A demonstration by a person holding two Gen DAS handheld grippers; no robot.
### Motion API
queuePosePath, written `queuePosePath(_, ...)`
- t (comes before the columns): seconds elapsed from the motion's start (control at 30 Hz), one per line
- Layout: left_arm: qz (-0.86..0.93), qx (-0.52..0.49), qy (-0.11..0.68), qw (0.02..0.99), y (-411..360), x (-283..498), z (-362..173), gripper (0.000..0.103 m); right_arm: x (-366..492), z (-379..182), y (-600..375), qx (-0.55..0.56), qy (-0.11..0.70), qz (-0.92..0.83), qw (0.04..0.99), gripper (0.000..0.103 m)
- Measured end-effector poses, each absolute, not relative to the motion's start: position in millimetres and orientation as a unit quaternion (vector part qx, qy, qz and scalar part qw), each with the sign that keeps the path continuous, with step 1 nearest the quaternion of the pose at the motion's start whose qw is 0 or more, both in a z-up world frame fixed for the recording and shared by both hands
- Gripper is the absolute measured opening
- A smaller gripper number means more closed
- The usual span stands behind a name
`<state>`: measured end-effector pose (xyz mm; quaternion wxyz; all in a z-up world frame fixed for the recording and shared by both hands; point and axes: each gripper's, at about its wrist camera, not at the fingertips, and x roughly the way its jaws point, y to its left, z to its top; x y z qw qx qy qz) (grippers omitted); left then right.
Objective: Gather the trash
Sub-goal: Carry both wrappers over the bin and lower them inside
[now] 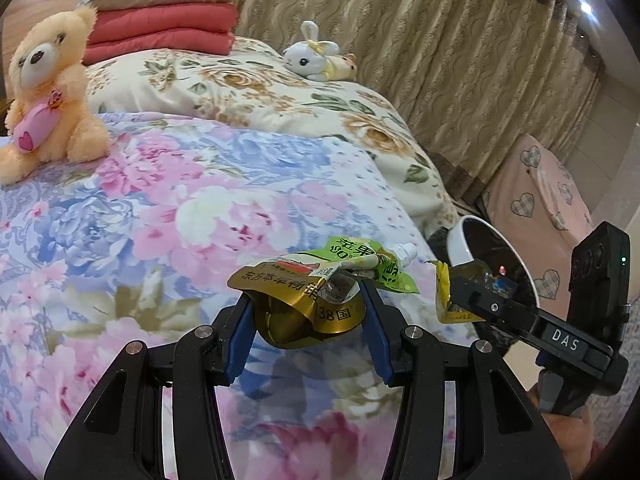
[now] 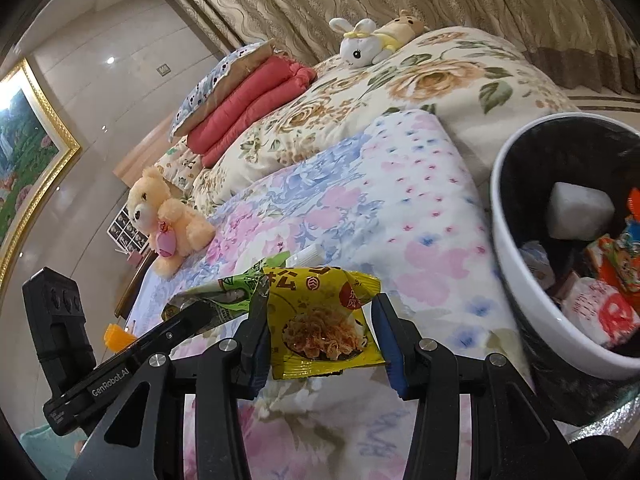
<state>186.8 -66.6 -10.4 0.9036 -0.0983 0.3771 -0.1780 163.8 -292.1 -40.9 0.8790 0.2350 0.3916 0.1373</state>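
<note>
In the left wrist view my left gripper [image 1: 306,300] is shut on a crumpled gold pouch [image 1: 280,280], with a green spouted pouch [image 1: 360,254] pinched along with it, above the floral quilt. To its right my right gripper [image 1: 464,284] carries a yellow wrapper [image 1: 444,292] beside the white-rimmed bin [image 1: 460,240]. In the right wrist view my right gripper [image 2: 320,308] is shut on that yellow snack packet [image 2: 316,340]. The bin [image 2: 504,248] stands close on the right and holds several wrappers. My left gripper [image 2: 188,308] shows at the left with the green pouch [image 2: 240,284].
A peach teddy bear [image 1: 48,96] sits on the bed [image 1: 180,200] at the left. A white rabbit plush [image 1: 312,54] and folded red blankets [image 1: 160,28] lie further back. Curtains hang behind the bed. A pink heart-patterned cover [image 1: 536,200] stands behind the bin.
</note>
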Motion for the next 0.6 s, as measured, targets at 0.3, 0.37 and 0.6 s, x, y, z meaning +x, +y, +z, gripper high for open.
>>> queuePosePath(0.3, -0.193, -0.086, 0.373, 0.903, -86.2, 177.0, -2.3, 0.048, 149.1, -36.6, -304.7, 0.244, 0.384, 0.131, 0.881, 0.047)
queuePosePath(0.37, -0.196, -0.085, 0.372, 0.903, -89.3, 175.8, -1.1, 0.048, 146.3, -35.0, -308.3, 0.246, 0.381, 0.129, 0.882, 0.047)
queuePosePath(0.6, -0.204, -0.081, 0.37, 0.903, -99.2, 172.1, 3.5, 0.048, 136.7, -29.3, -320.7, 0.25, 0.371, 0.123, 0.886, 0.047)
